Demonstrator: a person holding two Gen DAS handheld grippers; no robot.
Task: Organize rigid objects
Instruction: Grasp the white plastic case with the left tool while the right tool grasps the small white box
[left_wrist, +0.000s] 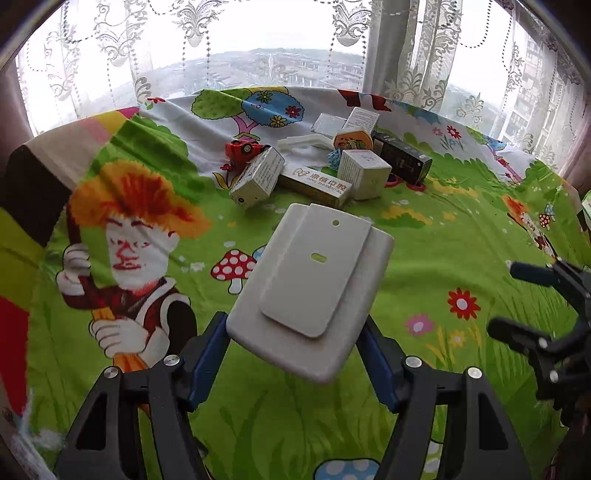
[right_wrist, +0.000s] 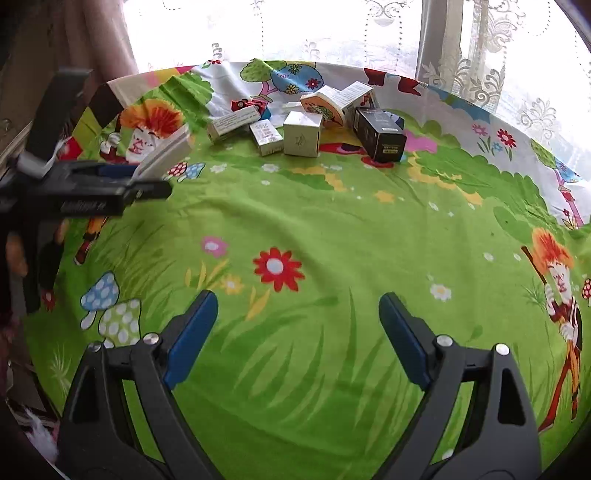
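Left gripper (left_wrist: 295, 332) jaws clamped on near end of flat white plastic case (left_wrist: 310, 284), case lifted above cartoon-print cloth (left_wrist: 424, 240), tilted. Right gripper (right_wrist: 298, 325) jaws wide, nothing between, over bare cloth. Beyond, by window: cluster of small boxes (left_wrist: 364, 173), black box (left_wrist: 402, 157), red toy car (left_wrist: 243, 148).
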